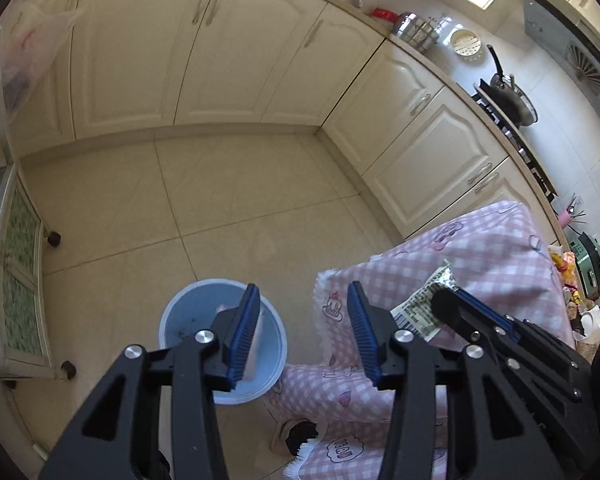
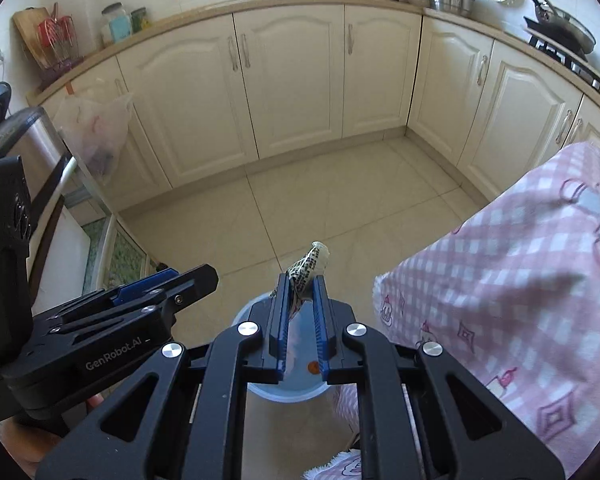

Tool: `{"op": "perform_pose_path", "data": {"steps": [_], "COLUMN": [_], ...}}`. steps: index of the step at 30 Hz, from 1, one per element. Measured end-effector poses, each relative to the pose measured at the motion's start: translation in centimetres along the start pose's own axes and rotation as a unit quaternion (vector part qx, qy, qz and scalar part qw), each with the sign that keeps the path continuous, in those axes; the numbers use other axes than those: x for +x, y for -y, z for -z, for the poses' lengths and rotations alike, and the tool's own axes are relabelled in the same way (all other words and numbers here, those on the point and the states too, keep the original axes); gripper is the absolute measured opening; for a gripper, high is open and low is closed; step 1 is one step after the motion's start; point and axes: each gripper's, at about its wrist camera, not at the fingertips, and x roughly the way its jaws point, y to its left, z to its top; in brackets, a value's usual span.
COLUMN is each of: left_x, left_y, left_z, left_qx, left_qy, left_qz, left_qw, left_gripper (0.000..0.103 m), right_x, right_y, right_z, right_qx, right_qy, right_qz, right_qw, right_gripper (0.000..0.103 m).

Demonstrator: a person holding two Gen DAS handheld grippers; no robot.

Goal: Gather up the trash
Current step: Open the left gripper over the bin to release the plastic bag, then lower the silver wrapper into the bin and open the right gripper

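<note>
A blue bin [image 1: 224,340] stood on the tiled kitchen floor [image 1: 204,208] beside a table draped in a pink checked cloth [image 1: 496,256]. The left gripper [image 1: 304,316] hung over the bin's rim, jaws spread and empty. To its right, the right gripper [image 2: 302,300] pinched a crumpled printed wrapper [image 2: 310,266] above the bin.

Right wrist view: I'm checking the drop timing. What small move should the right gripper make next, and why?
Probably open the right gripper now: it pinches the crumpled wrapper above the blue bin on the floor, so release should drop it in. The left gripper hangs open, empty.
</note>
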Motion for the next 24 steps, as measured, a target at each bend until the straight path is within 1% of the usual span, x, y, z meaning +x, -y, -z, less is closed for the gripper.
{"op": "perform_pose_path", "data": {"steps": [3, 11, 21, 22, 24], "left_x": [0.6, 0.5, -0.1, -0.1, -0.4], "left_y": [-0.6, -1.1, -2.1, -2.1, -2.2], "left_z": [0.6, 0.9, 0.1, 0.1, 0.0], "left_qx": [0.002, 0.008, -0.004, -0.005, -0.006], "left_qy": [-0.011, -0.013, -0.002, -0.001, 0.003], "left_qz": [-0.009, -0.027, -0.042, -0.041, -0.042], "left_qw": [0.9999, 0.9995, 0.9991, 0.9991, 0.9991], "left_gripper": [0.045, 0.045, 0.045, 0.045, 0.045], "right_x": [0.8, 2.1, 2.4, 2.4, 2.3], "right_y": [-0.1, -0.9, -2.1, -2.2, -2.2], "right_z": [0.4, 0.5, -0.5, -0.6, -0.9], "right_qx": [0.001, 0.004, -0.002, -0.002, 0.0], "right_qy": [-0.011, -0.023, -0.015, -0.014, -0.003], "right_qz": [0.0, -0.007, -0.021, -0.024, -0.031], "right_qw": [1.0, 1.0, 1.0, 1.0, 1.0], "right_gripper": [0.01, 0.01, 0.011, 0.011, 0.015]}}
